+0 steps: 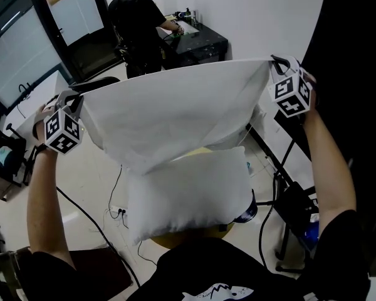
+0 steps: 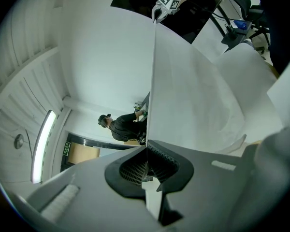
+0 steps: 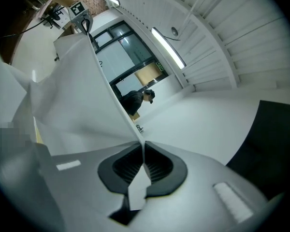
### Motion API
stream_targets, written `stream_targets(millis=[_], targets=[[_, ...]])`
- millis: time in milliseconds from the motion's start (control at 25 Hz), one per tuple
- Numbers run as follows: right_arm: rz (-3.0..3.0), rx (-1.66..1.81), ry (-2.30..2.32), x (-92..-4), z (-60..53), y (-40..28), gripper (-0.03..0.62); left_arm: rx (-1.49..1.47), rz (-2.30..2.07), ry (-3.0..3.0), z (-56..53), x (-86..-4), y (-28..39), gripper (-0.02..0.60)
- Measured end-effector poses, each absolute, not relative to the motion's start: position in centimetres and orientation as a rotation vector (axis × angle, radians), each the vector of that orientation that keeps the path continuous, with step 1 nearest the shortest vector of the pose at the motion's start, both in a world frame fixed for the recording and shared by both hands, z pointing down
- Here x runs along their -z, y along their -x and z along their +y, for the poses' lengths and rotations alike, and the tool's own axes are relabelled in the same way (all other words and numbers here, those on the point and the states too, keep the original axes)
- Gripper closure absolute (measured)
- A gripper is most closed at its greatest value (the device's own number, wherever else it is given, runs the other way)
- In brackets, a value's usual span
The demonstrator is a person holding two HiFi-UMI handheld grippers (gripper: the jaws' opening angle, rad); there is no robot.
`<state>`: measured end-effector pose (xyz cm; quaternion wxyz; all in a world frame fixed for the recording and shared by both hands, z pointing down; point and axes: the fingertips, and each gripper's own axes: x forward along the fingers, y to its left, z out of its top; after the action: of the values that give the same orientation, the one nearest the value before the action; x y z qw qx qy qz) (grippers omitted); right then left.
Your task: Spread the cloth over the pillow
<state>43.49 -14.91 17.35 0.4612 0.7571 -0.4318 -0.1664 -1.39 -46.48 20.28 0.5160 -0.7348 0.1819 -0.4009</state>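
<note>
The white cloth (image 1: 175, 108) was held stretched in the air. One upper corner was clamped between the closed jaws of the left gripper (image 2: 147, 151), the other between those of the right gripper (image 3: 143, 149). Its lower fold was seen over the far edge of the white pillow (image 1: 188, 193), which was laid on a round yellowish stand (image 1: 175, 237) and hid nearly all of its top. The step in hand was judged to be the carrying of the cloth over the pillow. Next, an even lowering would be called for, with both corners kept level and taut until the pillow was covered.
</note>
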Motion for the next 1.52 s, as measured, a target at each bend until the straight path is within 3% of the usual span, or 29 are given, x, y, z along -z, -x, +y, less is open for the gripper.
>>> stream_targets(millis=[360,920,1520], targets=[[-1.041,0.282,-1.785,-22.6,-16.0,-45.4,0.583,1.013,0.43,1.742,-48.4,-23.3,-0.9,0.581],[-1.093,0.042,-1.727,-34.2,-15.2,-44.4,0.583,1.19,0.318,1.849,-46.8,-36.0,0.4,0.581],[-1.234,0.149,-1.809,-31.8,-11.5,-39.8,0.583,1.043,0.371,1.8,-43.2,-32.0,4.9,0.581]])
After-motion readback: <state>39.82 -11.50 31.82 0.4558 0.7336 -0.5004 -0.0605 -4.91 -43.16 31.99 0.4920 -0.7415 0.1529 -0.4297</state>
